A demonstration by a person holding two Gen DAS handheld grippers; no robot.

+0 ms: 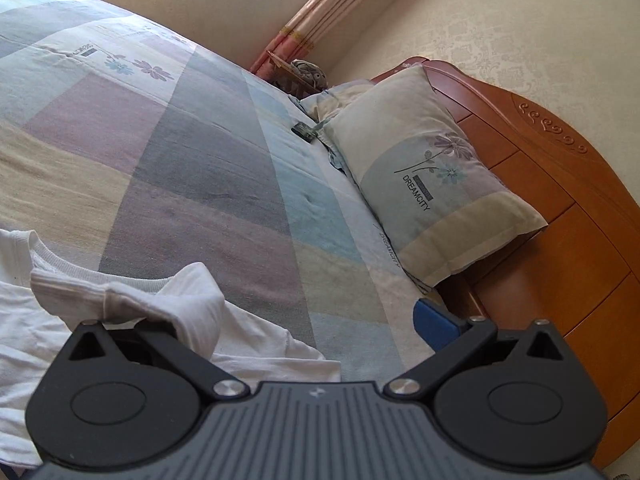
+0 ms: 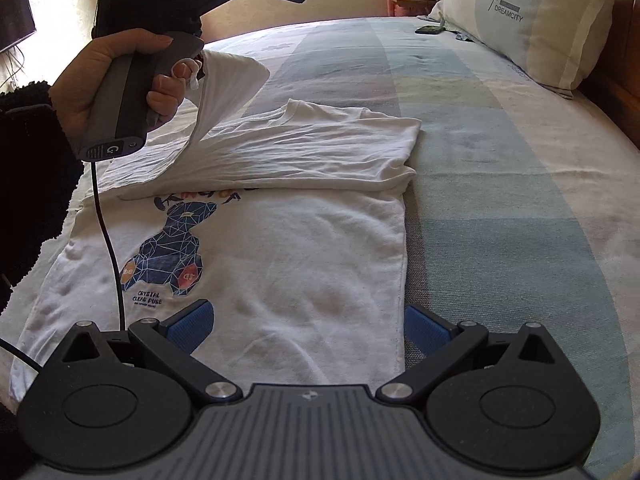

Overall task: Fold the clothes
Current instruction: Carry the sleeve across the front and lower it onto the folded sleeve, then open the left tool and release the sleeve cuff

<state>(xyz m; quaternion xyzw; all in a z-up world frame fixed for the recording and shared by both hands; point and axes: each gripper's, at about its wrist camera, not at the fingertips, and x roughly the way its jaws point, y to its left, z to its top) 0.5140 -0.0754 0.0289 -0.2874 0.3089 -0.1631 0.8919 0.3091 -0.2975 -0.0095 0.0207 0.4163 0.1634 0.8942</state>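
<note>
Bed (image 2: pixel 500 200) ahead; our left claw (image 1: pixel 296 320) gapes, shirt (image 2: pixel 280 264) draped over one finger; right claw (image 2: pixel 308 326) parted astride hem. Soft, limp; we'd pinch edges.

Left wrist view low and close over the bed (image 1: pixel 200 152), tilted, facing the pillow (image 1: pixel 432 176) and headboard (image 1: pixel 560 208), right wrist view lower down the bed, facing along the shirt (image 2: pixel 280 248), both sharing shirt, pillow, curtain (image 1: pixel 320 20).

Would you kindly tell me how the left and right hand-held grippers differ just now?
The left hand-held gripper is raised with white T-shirt fabric draped over one finger; the right hand-held gripper sits low, straddling the shirt's hem edge, holding nothing. Both stand open, and both have blue pads.
</note>
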